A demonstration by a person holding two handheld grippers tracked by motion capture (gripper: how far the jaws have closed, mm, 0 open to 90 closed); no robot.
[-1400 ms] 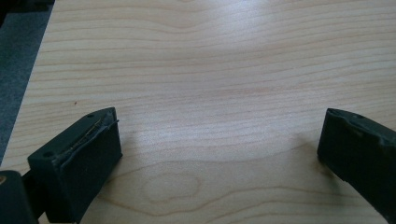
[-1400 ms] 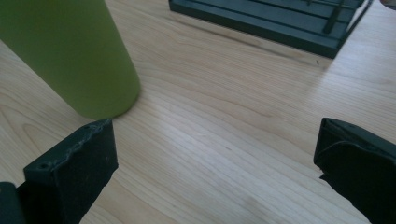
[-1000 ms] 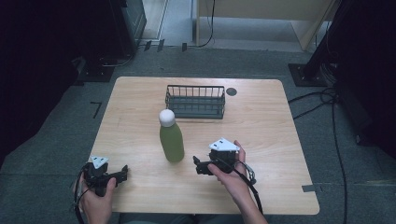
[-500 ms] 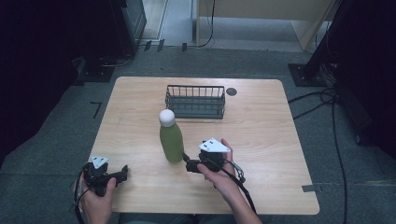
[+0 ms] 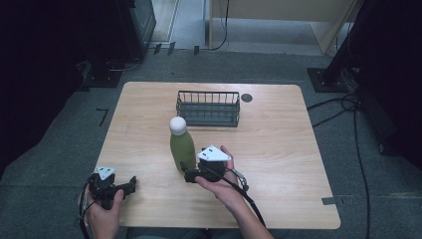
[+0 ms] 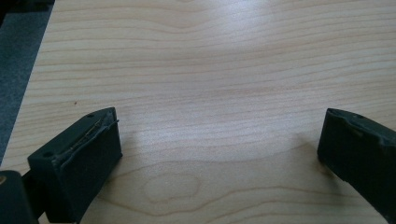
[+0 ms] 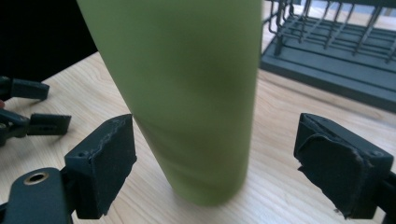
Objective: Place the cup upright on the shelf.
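Note:
A green bottle with a white round cap stands upright in the middle of the wooden table. My right gripper is open at the bottle's base, its jaws pointing left. In the right gripper view the bottle rises between the two spread jaws, a gap on each side. My left gripper rests open near the table's front left edge, pointing right. In the left gripper view its jaws stand wide apart over bare wood.
A dark wire basket stands behind the bottle toward the table's far side; it shows in the right gripper view as the basket. A small black round spot lies beside it. Cables trail across the floor at the right.
My right gripper has moved left across the table up to the bottle's base, so the bottle now stands between its jaws. The left gripper has stayed put.

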